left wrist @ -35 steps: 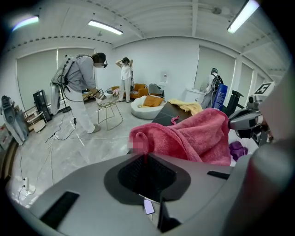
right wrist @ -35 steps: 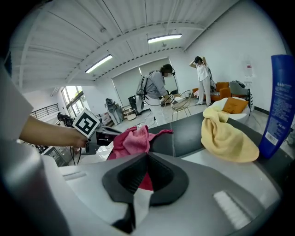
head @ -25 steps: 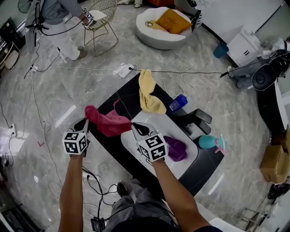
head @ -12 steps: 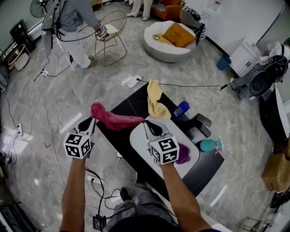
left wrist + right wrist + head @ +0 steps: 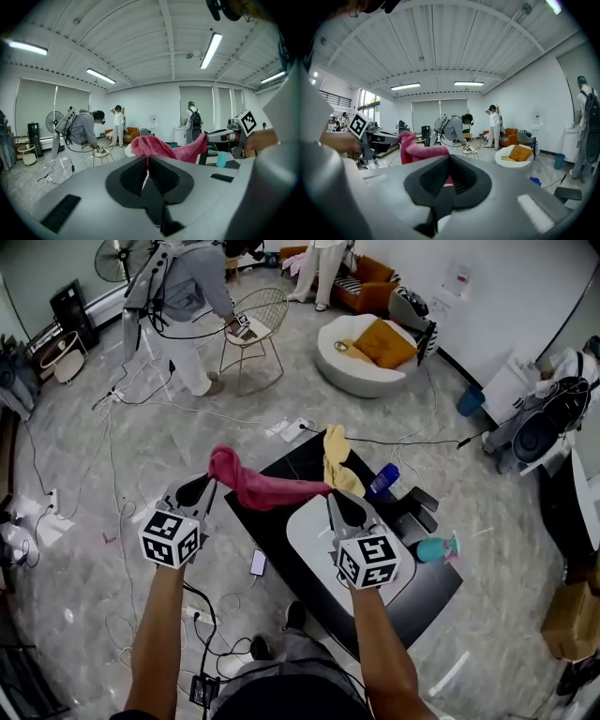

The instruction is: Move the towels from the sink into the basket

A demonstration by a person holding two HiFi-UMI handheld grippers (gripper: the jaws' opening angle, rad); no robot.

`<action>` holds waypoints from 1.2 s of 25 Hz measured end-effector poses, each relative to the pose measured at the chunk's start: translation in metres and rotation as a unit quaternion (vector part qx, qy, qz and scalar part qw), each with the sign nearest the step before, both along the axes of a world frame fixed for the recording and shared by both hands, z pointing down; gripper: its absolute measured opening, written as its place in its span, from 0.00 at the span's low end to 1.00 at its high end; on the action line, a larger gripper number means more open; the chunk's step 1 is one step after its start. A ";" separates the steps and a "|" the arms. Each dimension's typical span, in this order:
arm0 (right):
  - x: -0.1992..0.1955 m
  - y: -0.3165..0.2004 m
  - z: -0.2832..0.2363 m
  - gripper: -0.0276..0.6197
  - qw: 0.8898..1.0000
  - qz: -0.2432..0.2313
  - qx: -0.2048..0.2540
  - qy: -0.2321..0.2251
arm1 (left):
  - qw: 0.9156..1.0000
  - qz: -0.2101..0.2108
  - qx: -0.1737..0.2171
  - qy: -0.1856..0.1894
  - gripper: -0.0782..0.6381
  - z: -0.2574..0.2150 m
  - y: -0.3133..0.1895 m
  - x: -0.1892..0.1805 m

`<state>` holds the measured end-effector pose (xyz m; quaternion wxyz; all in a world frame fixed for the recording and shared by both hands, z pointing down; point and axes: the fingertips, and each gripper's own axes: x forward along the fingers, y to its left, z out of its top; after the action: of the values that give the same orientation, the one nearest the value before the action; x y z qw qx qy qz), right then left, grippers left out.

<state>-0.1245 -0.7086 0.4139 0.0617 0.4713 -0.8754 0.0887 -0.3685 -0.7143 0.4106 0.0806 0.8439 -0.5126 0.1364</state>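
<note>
A black table stands on the grey marble floor, and a white sink is set into its top. A pink towel is stretched in the air between the two grippers, in front of the table's left corner and just left of the sink, touching neither. Its left end bunches into a rounded lump above the left gripper, whose jaws are pressed together on a fold of the cloth. Its right end narrows to a point at the right gripper, whose jaws likewise pinch the fabric. In both gripper views the towel rises directly from between the closed jaws and runs sideways towards the other gripper. A yellow towel lies draped on the table's far edge. Just beside it stands a blue bottle, with a teal spray bottle near the sink's right side.
</note>
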 end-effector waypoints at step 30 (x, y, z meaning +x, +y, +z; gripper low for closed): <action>0.040 0.205 -0.140 0.06 0.988 0.100 0.113 0.033 | 0.987 0.120 0.105 0.019 0.14 -0.128 0.161 0.041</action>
<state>-0.0848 -0.5039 0.2738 0.0280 0.5628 -0.8258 -0.0209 -0.3271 -0.5528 0.2824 -0.0157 0.9056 -0.4173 0.0742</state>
